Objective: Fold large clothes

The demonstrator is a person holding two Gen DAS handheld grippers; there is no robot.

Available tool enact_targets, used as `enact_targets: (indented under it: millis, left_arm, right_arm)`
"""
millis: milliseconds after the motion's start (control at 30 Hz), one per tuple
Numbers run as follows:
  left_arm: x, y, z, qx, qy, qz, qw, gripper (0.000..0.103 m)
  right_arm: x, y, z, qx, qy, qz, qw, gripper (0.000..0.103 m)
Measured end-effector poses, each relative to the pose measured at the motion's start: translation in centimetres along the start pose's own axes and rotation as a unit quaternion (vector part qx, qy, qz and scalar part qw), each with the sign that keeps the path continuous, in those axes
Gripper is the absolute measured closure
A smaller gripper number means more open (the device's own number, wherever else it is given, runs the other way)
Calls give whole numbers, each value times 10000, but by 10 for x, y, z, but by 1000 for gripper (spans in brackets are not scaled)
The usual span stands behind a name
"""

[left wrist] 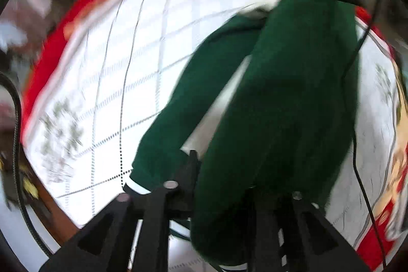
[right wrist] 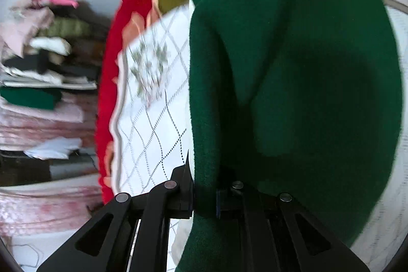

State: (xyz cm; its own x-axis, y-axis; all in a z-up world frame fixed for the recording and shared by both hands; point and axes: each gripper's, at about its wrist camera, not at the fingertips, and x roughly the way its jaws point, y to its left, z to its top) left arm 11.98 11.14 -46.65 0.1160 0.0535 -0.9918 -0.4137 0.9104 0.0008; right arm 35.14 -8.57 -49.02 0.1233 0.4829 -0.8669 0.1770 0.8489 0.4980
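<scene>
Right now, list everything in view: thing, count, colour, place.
green garment: one, dark green with white trim, held up over the bed between both tools.
bedcover: one, white with grey dotted grid and floral motifs, red border, beneath the garment.
pile of clothes: one stack, pink, white, black, olive and green, left in the right wrist view.
cable: one, black, hanging right of the garment.
left tool: one, black, shut on the garment.
right tool: one, black, shut on the garment.
</scene>
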Motion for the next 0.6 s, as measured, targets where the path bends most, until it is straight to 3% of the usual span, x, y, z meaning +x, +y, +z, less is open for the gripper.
enact_targets:
  millis: [67, 133, 200, 300, 333, 400, 533, 600]
  left_arm:
    - [14, 32, 4, -353, 126, -238, 9990, 54]
    - [18, 54, 3, -522, 104, -361, 9979, 30]
    - [18, 68, -2, -605, 104, -500, 9969, 21]
    - [9, 81, -10, -712, 107, -745, 9946, 16]
    - [3, 84, -12, -761, 87, -809, 9938, 16]
    - [-13, 93, -16, -869, -12, -765, 9933, 16]
    - [-30, 118, -20, -1185, -154, -236, 9926, 16]
    - [-32, 123, -23, -1218, -159, 123, 9923, 16]
  right_arm:
    - [18, 24, -1, -290, 100, -202, 9993, 89]
    - [20, 30, -8, -426, 148, -110, 9989, 83]
    - [13, 23, -14, -461, 251, 201, 9984, 81]
    - [-15, 8, -20, -387, 317, 864, 9950, 66]
    - [-26, 2, -23, -381, 248, 908, 9948, 57]
    - [-56, -16, -28, -324, 45, 1046, 9940, 50]
    - [-108, -60, -35, -23, -316, 770, 9965, 50]
    - [-124, -81, -38, 84, -410, 432, 9982, 50]
